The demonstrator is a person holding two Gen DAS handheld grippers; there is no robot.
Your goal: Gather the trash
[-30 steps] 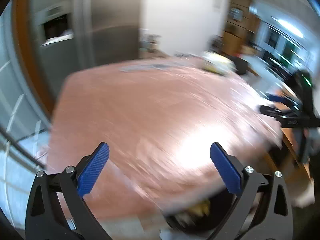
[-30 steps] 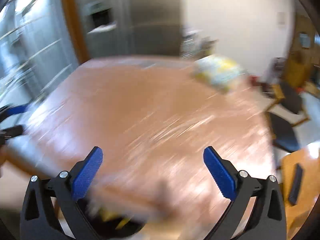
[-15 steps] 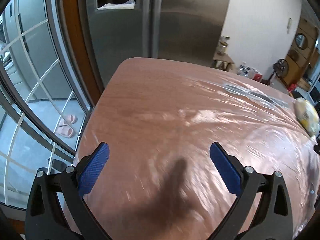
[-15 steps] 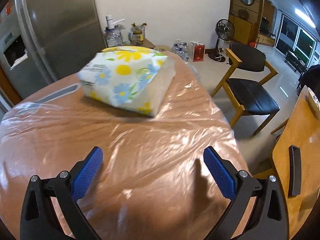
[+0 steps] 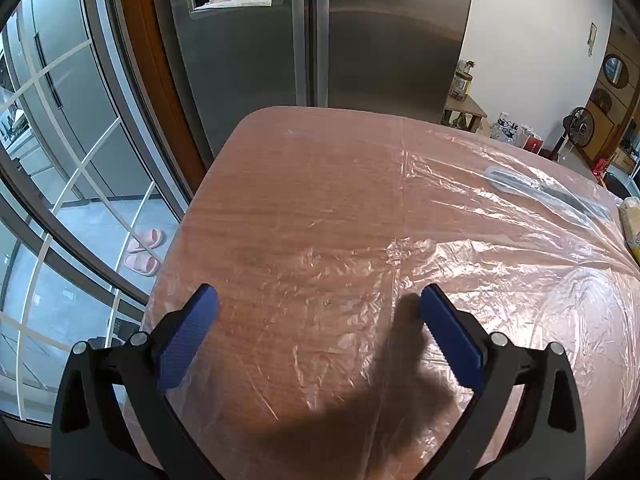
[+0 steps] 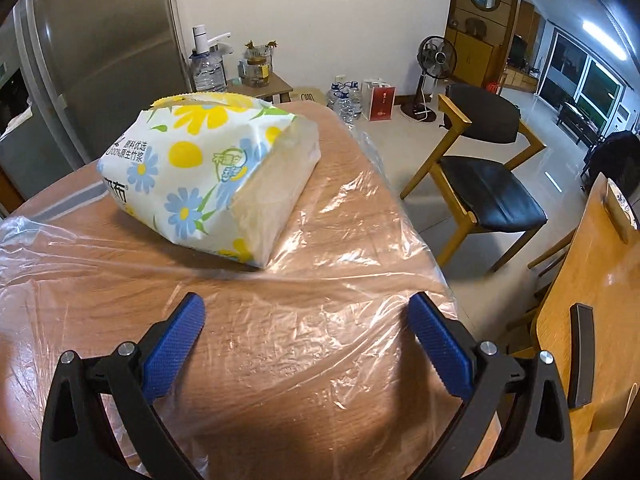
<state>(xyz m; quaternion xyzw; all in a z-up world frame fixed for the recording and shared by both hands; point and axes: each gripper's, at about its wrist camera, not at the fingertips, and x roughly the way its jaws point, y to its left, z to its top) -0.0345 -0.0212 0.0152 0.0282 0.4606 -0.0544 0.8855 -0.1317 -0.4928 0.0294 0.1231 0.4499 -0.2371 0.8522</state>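
Note:
A thin clear plastic sheet (image 5: 460,248) lies crumpled over a round wooden table (image 5: 304,184); it also shows in the right wrist view (image 6: 304,320). My left gripper (image 5: 316,320) is open and empty, low over the sheet near the table's left side. My right gripper (image 6: 304,324) is open and empty, low over the sheet near the table's right edge. A flowered pack of tissues (image 6: 208,172) lies on the sheet just beyond the right gripper; its edge shows in the left wrist view (image 5: 631,224).
A steel fridge (image 5: 340,32) stands behind the table, a glass door (image 5: 60,184) to its left. A grey flat strip (image 5: 544,196) lies under the sheet. A wooden chair (image 6: 480,172) and a second wooden table (image 6: 600,280) stand to the right, and a fan (image 6: 436,60) farther back.
Both grippers swung up from a dark bin below the table edge to low over the table. They have steadied and crept forward over the sheet. Both stayed open.

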